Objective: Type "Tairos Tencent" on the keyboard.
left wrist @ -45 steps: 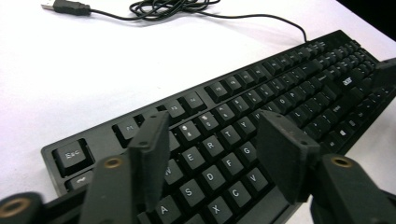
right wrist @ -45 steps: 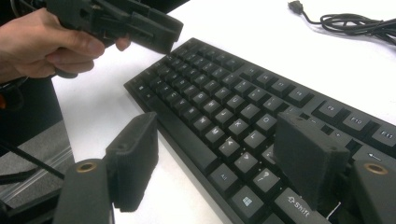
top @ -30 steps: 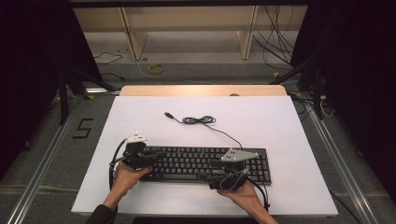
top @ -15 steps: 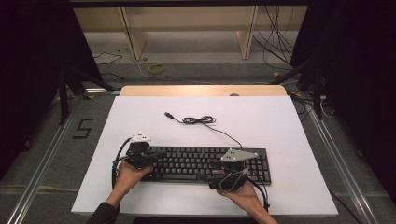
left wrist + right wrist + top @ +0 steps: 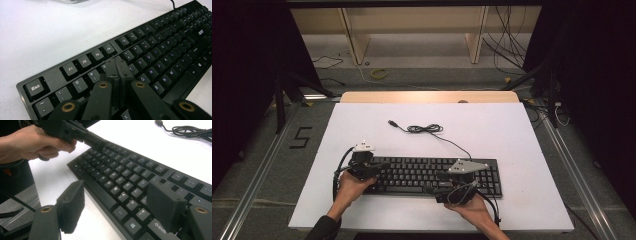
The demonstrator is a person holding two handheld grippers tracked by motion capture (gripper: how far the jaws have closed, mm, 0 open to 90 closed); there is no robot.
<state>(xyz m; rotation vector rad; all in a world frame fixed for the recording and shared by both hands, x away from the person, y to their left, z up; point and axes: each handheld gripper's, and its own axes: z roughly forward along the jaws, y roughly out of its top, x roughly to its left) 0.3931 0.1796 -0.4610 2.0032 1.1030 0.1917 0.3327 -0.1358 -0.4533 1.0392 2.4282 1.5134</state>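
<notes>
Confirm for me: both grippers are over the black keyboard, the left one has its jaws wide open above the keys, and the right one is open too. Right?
Not quite. The left gripper is shut, not wide open: in the left gripper view its two jaws meet, with nothing between them, above the keys of the black keyboard. The rest stands: the right gripper is open, its jaws apart over the keyboard's near edge.

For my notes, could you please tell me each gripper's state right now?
Left gripper: jaws closed, empty, over the keyboard.
Right gripper: jaws open, holding nothing.
</notes>
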